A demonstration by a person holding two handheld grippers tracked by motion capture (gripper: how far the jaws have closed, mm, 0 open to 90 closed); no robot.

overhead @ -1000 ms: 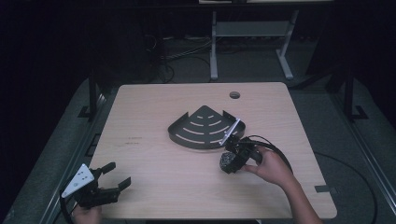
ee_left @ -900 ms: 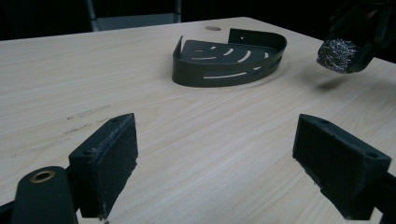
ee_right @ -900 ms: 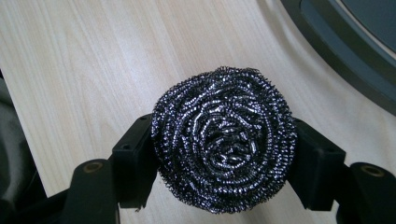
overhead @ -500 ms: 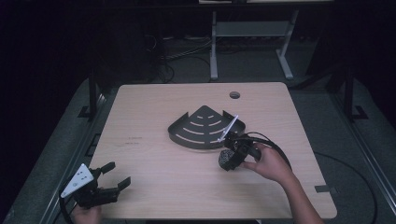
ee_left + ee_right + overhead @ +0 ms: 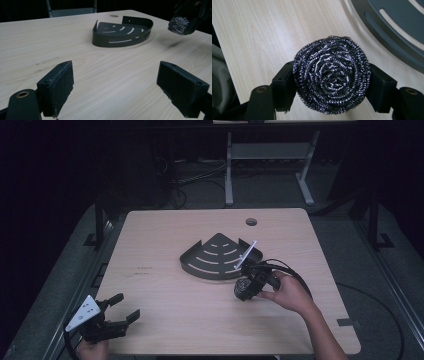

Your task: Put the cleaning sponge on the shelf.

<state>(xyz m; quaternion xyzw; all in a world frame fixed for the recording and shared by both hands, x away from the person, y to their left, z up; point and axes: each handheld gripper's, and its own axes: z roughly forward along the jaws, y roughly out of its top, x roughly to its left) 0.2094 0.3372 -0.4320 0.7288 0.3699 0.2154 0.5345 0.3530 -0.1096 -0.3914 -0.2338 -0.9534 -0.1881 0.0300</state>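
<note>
While my right claw (image 5: 332, 82) pinches the steel scourer (image 5: 332, 77) between its two pads, the ball hangs just above the table (image 5: 165, 290), near the curved front wall of the dark corner rack (image 5: 220, 257). In the right gripper view the scourer bulges past both jaws, squeezed at its sides, and the rack's slotted floor crosses the upper right corner, apart from the ball. From above, my right hand (image 5: 287, 292) sits just beside the rack's near right end.

My left claw (image 5: 107, 320) rests at the near left corner of the table with its jaws spread wide and nothing between them; its own view looks across bare wood to the rack (image 5: 122, 33) and the carried scourer (image 5: 178, 23).

I judge this to be the carry step: scourer picked up, not yet placed. Next I'd need to lift it over the rack's wall, bring it above the slotted floor, lower it and let go. The springy wire may cling to the pads, so I would spread the jaws fully before drawing back.
</note>
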